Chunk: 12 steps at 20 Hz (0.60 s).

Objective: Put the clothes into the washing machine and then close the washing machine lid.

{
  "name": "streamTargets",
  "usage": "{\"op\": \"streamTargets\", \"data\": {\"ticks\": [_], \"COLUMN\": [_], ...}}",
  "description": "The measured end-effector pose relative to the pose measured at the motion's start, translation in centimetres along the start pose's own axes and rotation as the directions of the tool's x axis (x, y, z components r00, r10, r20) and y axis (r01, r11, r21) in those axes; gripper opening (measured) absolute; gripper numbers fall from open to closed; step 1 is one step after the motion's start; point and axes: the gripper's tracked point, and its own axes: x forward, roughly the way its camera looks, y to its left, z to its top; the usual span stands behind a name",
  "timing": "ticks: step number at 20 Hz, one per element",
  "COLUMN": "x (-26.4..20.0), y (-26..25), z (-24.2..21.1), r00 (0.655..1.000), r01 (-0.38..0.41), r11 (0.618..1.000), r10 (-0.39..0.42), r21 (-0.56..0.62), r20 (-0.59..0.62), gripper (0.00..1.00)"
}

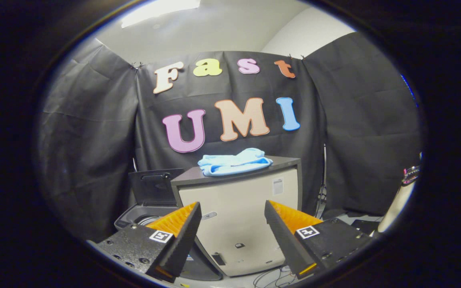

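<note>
A light blue piece of clothing (233, 162) lies crumpled on the dark top of a beige cabinet (238, 224), well beyond my fingers. To the cabinet's left stands the washing machine (144, 214), its dark lid (153, 187) tilted up and open, with part of the drum rim visible behind my left finger. My gripper (232, 214) is open, fingers wide apart with nothing between them, and the cabinet's front fills the gap.
Black cloth walls close the booth behind and on both sides. A pale bottle-like object (399, 198) stands at the far right. Loose cables (270, 277) lie on the floor beneath the cabinet. A dark flat item (364, 225) rests behind my right finger.
</note>
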Motion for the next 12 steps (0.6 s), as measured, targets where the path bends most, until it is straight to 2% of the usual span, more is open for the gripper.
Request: {"op": "streamTargets", "data": {"ticks": [6,12], "x": [3.5,7.6], "y": [0.4,2.0], "z": [3.1,7.5], "r00": [1.0,0.999], "r01": [0.002,-0.037], "r11": [1.0,0.999], "r10": [-0.002,0.036], "r21": [-0.005,0.026], "r20": [0.003,0.015], "gripper": [0.96,0.96]}}
